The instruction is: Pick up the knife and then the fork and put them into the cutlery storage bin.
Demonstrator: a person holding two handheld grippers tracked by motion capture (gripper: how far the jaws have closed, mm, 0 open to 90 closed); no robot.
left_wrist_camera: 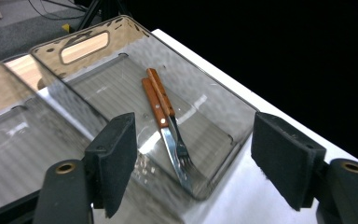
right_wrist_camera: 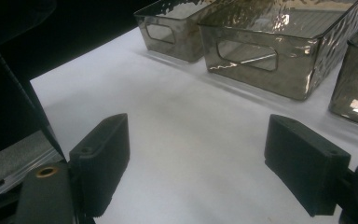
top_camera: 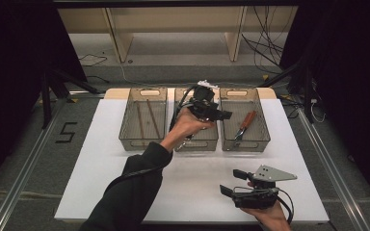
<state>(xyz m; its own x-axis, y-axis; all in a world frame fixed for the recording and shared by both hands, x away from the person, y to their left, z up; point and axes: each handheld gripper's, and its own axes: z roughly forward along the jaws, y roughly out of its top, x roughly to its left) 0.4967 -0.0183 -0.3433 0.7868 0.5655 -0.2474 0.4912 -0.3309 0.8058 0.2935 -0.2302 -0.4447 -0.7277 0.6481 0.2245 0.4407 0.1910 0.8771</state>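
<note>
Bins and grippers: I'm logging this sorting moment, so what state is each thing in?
Left gripper: open, nothing between its jaws.
Right gripper: open, over the bare white table.
Right bin: holds a knife and a fork, lying flat together.
Left bin: holds two thin sticks.

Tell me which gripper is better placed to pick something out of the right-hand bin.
Probably the left gripper: it is open, over the bins, facing the knife and fork in the right bin. The right gripper, also open, is over bare table near the front edge.
</note>
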